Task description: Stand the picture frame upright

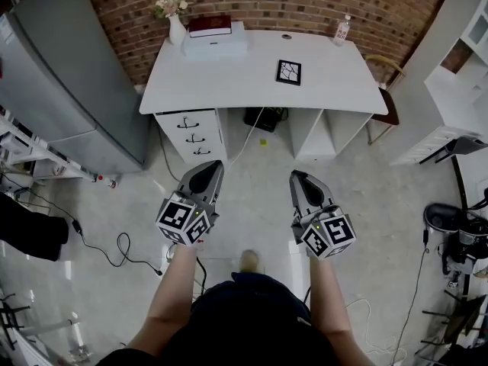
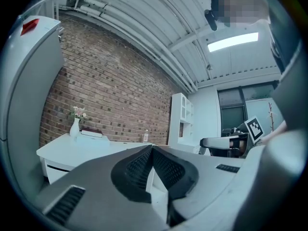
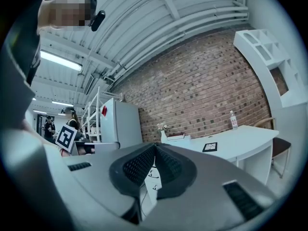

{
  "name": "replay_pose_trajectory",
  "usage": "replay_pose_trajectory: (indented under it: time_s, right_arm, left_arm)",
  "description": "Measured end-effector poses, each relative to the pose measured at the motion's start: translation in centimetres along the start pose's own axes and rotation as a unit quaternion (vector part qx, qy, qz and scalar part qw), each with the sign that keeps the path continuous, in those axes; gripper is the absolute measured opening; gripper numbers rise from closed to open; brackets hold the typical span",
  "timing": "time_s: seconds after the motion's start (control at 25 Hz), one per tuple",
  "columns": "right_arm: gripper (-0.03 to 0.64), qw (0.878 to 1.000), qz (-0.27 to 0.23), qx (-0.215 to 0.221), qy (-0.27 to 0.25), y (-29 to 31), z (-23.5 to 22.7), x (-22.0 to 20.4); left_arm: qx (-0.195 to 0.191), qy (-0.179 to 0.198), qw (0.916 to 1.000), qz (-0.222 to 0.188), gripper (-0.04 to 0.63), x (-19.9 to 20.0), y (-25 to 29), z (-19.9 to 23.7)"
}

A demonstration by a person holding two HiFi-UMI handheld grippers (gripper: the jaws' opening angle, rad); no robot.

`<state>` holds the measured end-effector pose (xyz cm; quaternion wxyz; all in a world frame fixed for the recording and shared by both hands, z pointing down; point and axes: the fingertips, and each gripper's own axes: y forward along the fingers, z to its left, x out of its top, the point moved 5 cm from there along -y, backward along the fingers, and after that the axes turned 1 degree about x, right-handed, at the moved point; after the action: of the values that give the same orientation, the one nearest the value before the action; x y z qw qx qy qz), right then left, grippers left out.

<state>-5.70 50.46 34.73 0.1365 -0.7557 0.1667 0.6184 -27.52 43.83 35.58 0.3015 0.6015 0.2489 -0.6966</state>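
Frame: a small square black-rimmed picture frame (image 1: 288,72) with a pale pane crossed by dark lines lay flat on its back, right of centre in the upper part of the head view; in the right gripper view it showed small at the right of centre (image 3: 210,147)

Surface: a white desk-top with rounded corners (image 1: 229,82) carried the frame; bare top lay all round the frame, and nothing touched it

Other things: a white vase of pale flowers (image 1: 176,27) and a dark red book (image 1: 210,25) on a white box stood at the surface's upper left; a clear plastic bottle (image 1: 341,30) stood at its upper right; all were well apart from the frame

Left claw: the left claw (image 1: 207,170) was closed tight with nothing between its ribbed pads (image 2: 137,170); it hung at lower centre-left, well short of the surface

Right claw: the right claw (image 1: 299,180) was likewise pinched together and empty; it hung at lower centre-right, pointing toward the surface

Handling: the frame was probably light and stiff; its pane could be glass, so fragile and slippery; a smooth rim may slide on the smooth top

Hold: best judged at the rim, pinching one outer edge and tipping it up; any rear prop was hidden

Stage: not begun; an approach and an opening of one claw were needed first
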Motion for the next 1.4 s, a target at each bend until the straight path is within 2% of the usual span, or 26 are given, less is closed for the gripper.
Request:
replay_pose_trajectory:
  time_s: [0.32, 0.92, 1.4]
  right_arm:
    - [0.003, 1.0, 0.003, -0.002, -0.001, 2.7, -3.6, 0.5]
    - [0.003, 1.0, 0.013, -0.007, 0.0, 5.6, -6.3, -0.3]
    - [0.003, 1.0, 0.022, -0.018, -0.007, 11.5, -11.6, 1.1]
  left_arm:
    - [-0.005, 0.0, 1.0, 0.002, 0.002, -0.2, 4.4, 1.2]
    - [-0.014, -0.011, 0.9998, 0.008, 0.002, -1.2, 8.8, 3.3]
    - [-0.033, -0.019, 0.9993, 0.001, 0.002, -0.3, 17.0, 6.7]
